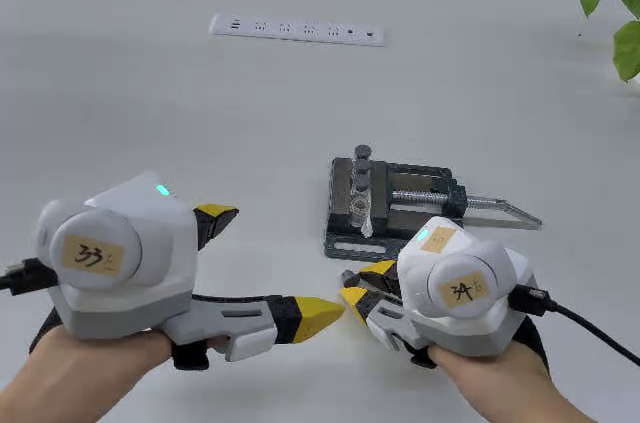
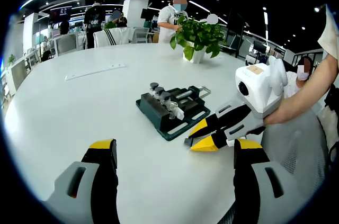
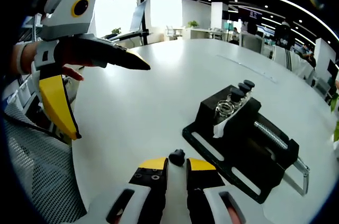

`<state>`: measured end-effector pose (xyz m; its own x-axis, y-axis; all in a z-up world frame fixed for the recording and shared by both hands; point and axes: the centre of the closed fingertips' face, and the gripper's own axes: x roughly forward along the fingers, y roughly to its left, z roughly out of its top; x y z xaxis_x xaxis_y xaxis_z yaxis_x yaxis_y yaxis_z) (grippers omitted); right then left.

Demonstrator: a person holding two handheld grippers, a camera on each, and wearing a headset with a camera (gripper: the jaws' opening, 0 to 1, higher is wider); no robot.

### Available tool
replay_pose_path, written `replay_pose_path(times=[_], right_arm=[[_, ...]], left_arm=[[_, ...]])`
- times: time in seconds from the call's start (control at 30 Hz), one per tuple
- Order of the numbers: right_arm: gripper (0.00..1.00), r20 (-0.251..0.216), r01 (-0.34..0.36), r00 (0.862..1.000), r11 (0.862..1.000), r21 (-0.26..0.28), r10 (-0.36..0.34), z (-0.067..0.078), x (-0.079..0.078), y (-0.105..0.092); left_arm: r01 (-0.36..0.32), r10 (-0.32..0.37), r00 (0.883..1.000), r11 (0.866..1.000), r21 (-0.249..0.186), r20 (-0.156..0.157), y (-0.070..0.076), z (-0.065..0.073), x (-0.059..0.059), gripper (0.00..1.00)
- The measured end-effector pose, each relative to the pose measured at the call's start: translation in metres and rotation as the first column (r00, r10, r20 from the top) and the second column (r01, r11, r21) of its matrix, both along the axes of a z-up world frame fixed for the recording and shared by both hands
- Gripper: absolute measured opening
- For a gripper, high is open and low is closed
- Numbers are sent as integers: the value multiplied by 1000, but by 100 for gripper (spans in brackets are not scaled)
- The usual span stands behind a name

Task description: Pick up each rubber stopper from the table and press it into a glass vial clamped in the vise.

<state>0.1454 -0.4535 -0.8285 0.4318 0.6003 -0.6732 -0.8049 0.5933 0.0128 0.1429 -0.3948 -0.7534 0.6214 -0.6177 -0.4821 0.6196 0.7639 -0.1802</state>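
A black vise (image 1: pixel 345 233) stands on the white table and clamps a row of glass vials (image 1: pixel 361 205). The far vials carry black stoppers; the nearest one (image 3: pixel 224 109) looks uncapped. My right gripper (image 1: pixel 352 286) sits just in front of the vise's near end, its jaws closed on a small black rubber stopper (image 3: pixel 177 156) at the tips. My left gripper (image 1: pixel 268 263) hovers to the left with its jaws spread wide and nothing between them. In the left gripper view the right gripper (image 2: pixel 197 138) lies beside the vise (image 2: pixel 159 118).
A white power strip (image 1: pixel 296 30) lies at the far side of the table. A potted plant (image 1: pixel 615 3) stands at the far right. The vise's screw handle (image 1: pixel 500 208) sticks out to the right. People stand beyond the table.
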Motion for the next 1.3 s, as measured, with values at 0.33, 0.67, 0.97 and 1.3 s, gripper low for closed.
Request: replay_pose_path(times=[0.33,0.67,0.97,1.3], right_arm=[[6,6,-28,1000,1000,-4,28,3,2,-3],[5,-9,-35,999,999,40,35,26,6,-13],[5,-110,-99,988,993,70,107,48,-10,-22],[5,-173,-199,963,979,55,205,77,-21,-28]], left_arm=[[8,-8,1000,1000,11,-4,1,-4,-1,90],[37,-37,999,999,34,2,-5,-8,-2,89],[175,-214,967,954,242,142,-20,-10,-2,75],[277,-361,898,908,313,251,-45,4,-5,56]])
